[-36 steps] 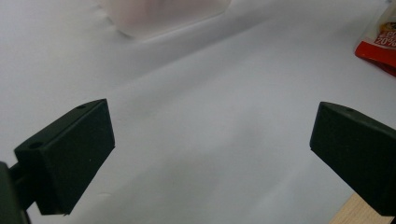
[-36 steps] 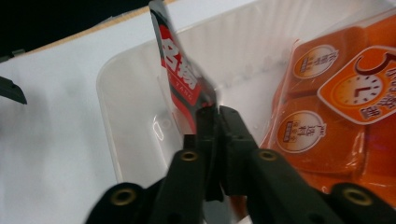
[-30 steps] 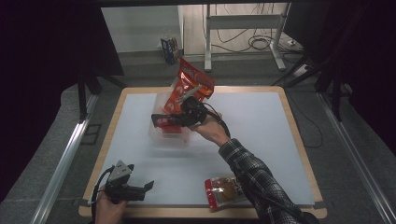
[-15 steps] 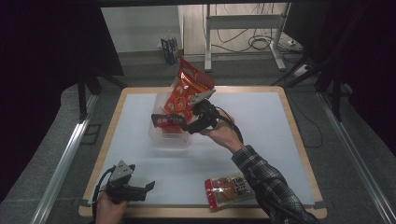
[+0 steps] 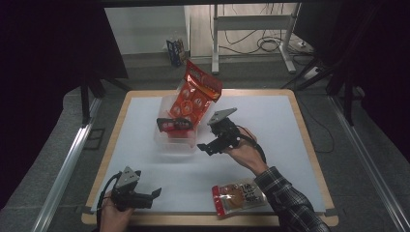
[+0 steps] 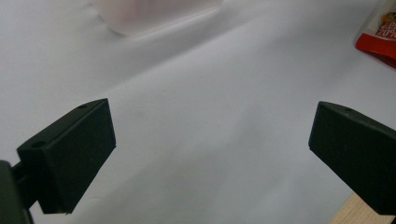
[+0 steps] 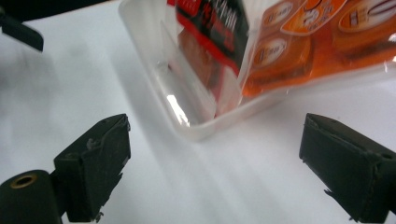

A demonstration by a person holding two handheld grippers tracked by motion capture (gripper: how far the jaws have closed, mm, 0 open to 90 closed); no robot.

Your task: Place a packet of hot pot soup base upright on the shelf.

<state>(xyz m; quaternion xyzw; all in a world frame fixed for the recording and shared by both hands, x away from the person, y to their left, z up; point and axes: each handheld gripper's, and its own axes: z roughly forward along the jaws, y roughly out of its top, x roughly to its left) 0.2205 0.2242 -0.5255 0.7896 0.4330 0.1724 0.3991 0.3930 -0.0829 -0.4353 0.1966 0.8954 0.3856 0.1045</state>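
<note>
The white tabletop (image 5: 270,121) spreads under my right claw (image 5: 209,146). Just ahead sits the clear bin (image 7: 187,116), with a big orange bag (image 5: 196,94) and a dark packet (image 5: 175,124) in it. My jaws have just been opening; nothing is between them.

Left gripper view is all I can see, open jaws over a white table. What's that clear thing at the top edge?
Observer: A clear tub with two snack packs standing in it, a big orange pack and a small dark pack.
Operator: Where's the right gripper?
Observer: The right gripper is just right of the tub, not touching it. Its jaws have just been opening, and nothing is between them.
Operator: And the red corner at my top right?
Observer: That's a third pack, lying flat on the table by the near edge.
</note>
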